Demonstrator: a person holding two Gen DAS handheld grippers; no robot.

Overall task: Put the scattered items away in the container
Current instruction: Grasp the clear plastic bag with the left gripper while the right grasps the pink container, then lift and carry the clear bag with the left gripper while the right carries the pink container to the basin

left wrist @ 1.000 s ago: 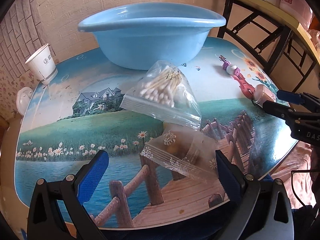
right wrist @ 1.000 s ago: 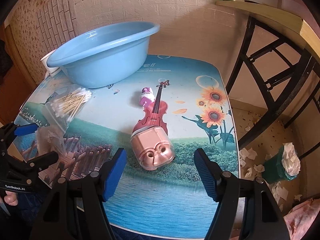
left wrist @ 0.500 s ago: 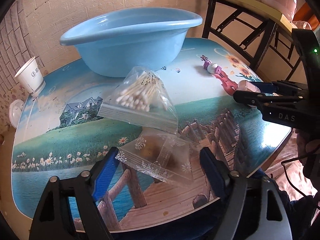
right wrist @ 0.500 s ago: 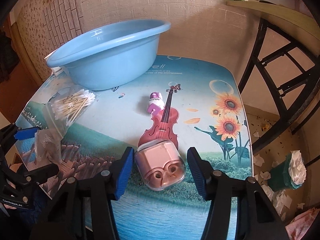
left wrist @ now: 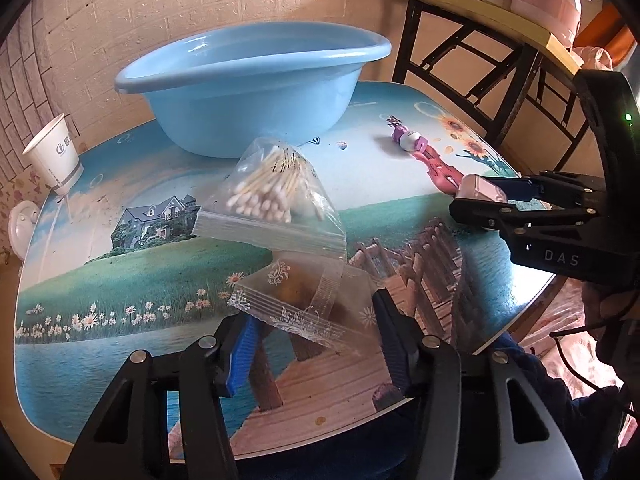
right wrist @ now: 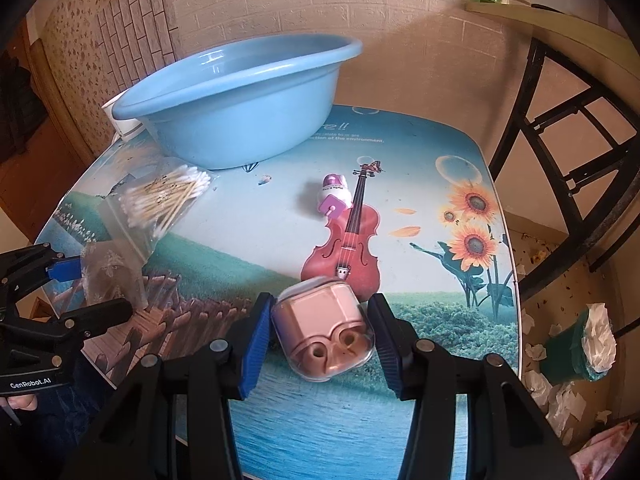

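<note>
A light blue basin (left wrist: pixel 256 92) (right wrist: pixel 240 120) stands at the back of the picture-printed table (left wrist: pixel 100 360). In front of it lies a clear bag of cotton swabs (left wrist: pixel 272 196) (right wrist: pixel 164 200). My left gripper (left wrist: pixel 314 316) (right wrist: pixel 102 288) is closing on a small clear patterned zip bag (left wrist: pixel 304 296) (right wrist: pixel 112 276); both pads touch its edges. My right gripper (right wrist: pixel 320 308) (left wrist: pixel 476 196) is closing on a pink earbud case (right wrist: pixel 324 332) (left wrist: pixel 482 190), its pads against both sides. A small purple-and-white item (right wrist: pixel 334 198) (left wrist: pixel 408 140) lies loose mid-table.
A paper cup (left wrist: pixel 54 160) stands at the table's left edge, near the brick wall. A black-framed shelf rack (left wrist: pixel 480 40) stands to the right. On the floor beyond the right edge are a green bin (right wrist: pixel 576 348) and paper scraps.
Both pairs of jaws have narrowed from wide open. The left ones came in onto the small patterned bag, the right ones onto the pink case.
</note>
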